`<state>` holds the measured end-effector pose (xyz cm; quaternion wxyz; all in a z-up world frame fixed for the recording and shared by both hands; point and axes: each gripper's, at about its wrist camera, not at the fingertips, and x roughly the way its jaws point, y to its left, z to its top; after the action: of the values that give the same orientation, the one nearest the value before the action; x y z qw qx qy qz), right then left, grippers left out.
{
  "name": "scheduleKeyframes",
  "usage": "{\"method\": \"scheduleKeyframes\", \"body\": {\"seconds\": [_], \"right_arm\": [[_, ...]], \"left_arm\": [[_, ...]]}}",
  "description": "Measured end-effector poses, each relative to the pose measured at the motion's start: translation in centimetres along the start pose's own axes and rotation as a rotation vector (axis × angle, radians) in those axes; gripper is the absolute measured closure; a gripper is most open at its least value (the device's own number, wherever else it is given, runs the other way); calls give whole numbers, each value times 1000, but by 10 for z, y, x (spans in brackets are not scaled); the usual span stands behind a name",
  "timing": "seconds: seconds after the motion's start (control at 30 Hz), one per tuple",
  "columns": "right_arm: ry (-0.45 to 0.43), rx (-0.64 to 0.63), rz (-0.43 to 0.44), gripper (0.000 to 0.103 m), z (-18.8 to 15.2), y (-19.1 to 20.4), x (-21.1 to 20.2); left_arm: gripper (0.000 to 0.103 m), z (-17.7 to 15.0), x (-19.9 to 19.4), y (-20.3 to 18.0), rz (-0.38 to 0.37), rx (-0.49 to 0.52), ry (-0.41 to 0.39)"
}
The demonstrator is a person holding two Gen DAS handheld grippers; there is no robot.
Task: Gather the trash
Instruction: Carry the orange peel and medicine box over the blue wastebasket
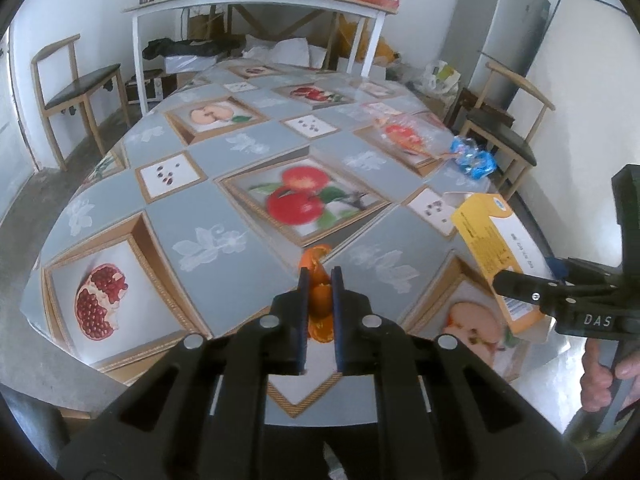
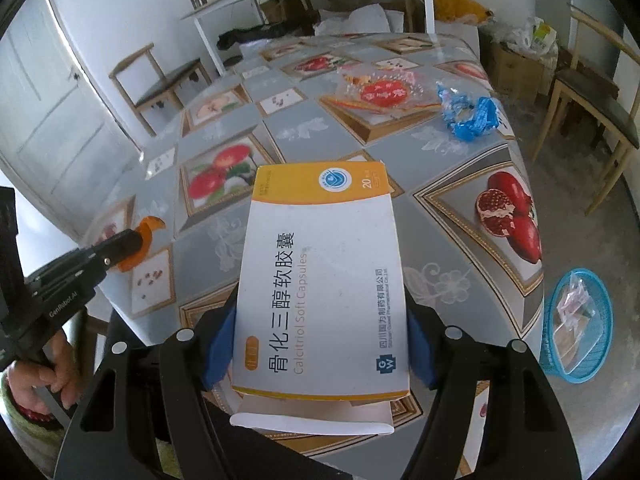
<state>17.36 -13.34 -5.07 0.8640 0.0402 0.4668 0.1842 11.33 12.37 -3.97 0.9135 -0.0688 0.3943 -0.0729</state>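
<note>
My left gripper [image 1: 320,276] is shut on a curl of orange peel [image 1: 319,300], held just above the fruit-print tablecloth [image 1: 224,208]. In the right wrist view the same peel [image 2: 144,240] sticks out past the left gripper [image 2: 128,244] at the left edge. My right gripper [image 2: 320,320] is shut on a white and yellow medicine box [image 2: 324,284], its blue pads pressing both long sides. That box [image 1: 492,240] shows at the right of the left wrist view, held by the right gripper [image 1: 516,284]. A crumpled blue wrapper [image 2: 470,114] and a clear plastic wrapper [image 2: 380,88] lie further out on the table.
A blue plastic basket [image 2: 576,324] with scraps in it stands on the floor right of the table. Wooden chairs [image 1: 76,88] [image 2: 592,108] stand at both sides. A white side table [image 1: 256,4] with clutter and a fridge [image 1: 504,24] are at the back.
</note>
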Motion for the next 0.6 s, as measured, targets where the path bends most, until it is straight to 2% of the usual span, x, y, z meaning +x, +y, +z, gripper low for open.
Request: {"method": "scheduleKeyframes", "body": {"seconds": [0.33, 0.47, 0.6], "right_arm": [[-80, 57, 41, 34, -8, -28, -39], [-145, 124, 64, 34, -16, -58, -65], [-248, 235, -3, 34, -26, -108, -112]], "left_arm": [[95, 12, -17, -45, -76, 45, -37], [95, 17, -16, -68, -137, 64, -17], [95, 30, -14, -101, -223, 113, -5]]}}
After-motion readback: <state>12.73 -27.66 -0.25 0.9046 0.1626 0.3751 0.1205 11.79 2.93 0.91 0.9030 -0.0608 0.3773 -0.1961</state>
